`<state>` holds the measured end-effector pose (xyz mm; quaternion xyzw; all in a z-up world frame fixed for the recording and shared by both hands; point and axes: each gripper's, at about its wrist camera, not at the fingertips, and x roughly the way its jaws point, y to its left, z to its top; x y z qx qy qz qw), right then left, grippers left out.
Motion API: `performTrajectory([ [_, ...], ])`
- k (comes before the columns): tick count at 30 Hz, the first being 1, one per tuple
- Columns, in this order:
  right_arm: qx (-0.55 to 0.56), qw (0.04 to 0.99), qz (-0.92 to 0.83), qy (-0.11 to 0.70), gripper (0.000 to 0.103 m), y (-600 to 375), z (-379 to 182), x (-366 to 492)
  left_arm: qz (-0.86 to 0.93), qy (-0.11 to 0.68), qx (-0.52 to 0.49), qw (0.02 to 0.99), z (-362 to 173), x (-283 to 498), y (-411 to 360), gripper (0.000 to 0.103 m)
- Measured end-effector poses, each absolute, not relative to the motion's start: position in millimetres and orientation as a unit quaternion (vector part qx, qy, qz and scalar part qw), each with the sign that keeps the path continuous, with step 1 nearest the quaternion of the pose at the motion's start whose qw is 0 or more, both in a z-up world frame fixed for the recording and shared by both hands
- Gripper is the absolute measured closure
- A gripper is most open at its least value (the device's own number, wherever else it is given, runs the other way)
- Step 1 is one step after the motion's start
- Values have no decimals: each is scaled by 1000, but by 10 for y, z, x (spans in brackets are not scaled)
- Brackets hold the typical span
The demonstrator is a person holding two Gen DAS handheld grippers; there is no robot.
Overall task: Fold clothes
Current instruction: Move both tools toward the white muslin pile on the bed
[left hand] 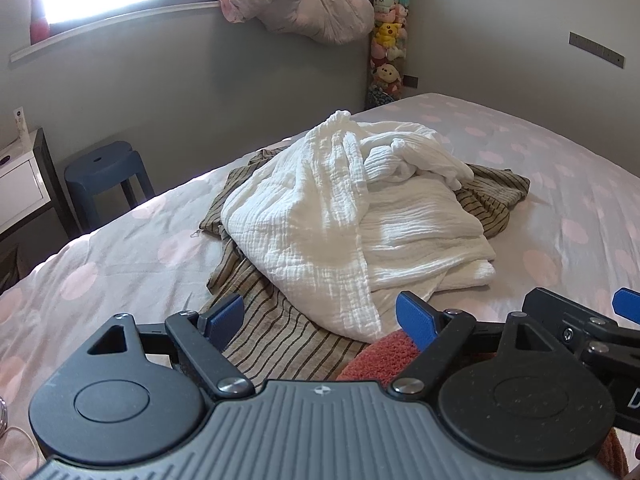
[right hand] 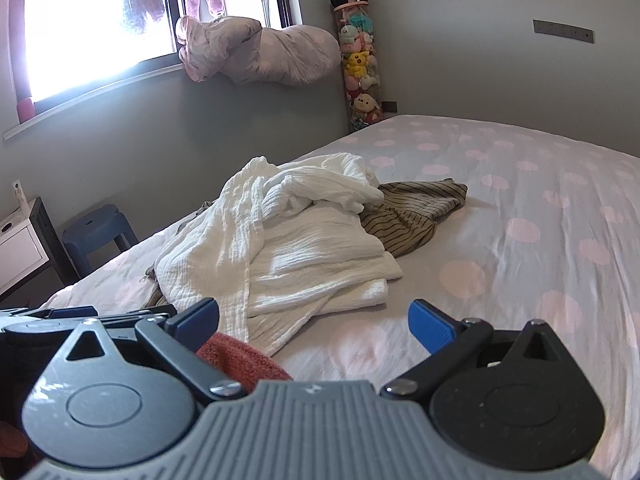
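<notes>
The left gripper (left hand: 320, 316) tilts down over the bed (left hand: 560, 184), jaws spread wide and empty above the striped garment (left hand: 276, 332). A crumpled white garment (left hand: 344, 216) lies on the striped one mid-bed. A reddish cloth (left hand: 384, 356), perhaps a towel, lies between the tools. The right gripper (right hand: 314, 322) tilts down likewise, jaws apart, holding nothing.

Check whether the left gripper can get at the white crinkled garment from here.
Probably yes: the left gripper is open and empty, and the white crinkled garment lies on top of the striped garment, uncovered, just ahead of it.
</notes>
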<state>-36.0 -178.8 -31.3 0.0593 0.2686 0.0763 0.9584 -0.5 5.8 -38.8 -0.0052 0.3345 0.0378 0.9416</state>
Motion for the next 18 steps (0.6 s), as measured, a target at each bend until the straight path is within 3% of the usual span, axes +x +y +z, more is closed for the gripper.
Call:
performTrajectory([
  [13,63,954,67,287,1,-1785,-368,-326,57,331,-8,942,-426,-7,61,18],
  [18,38,953,71,292,2,-1725,-420,-344,62,333,-15,941,-449,4,117,10],
])
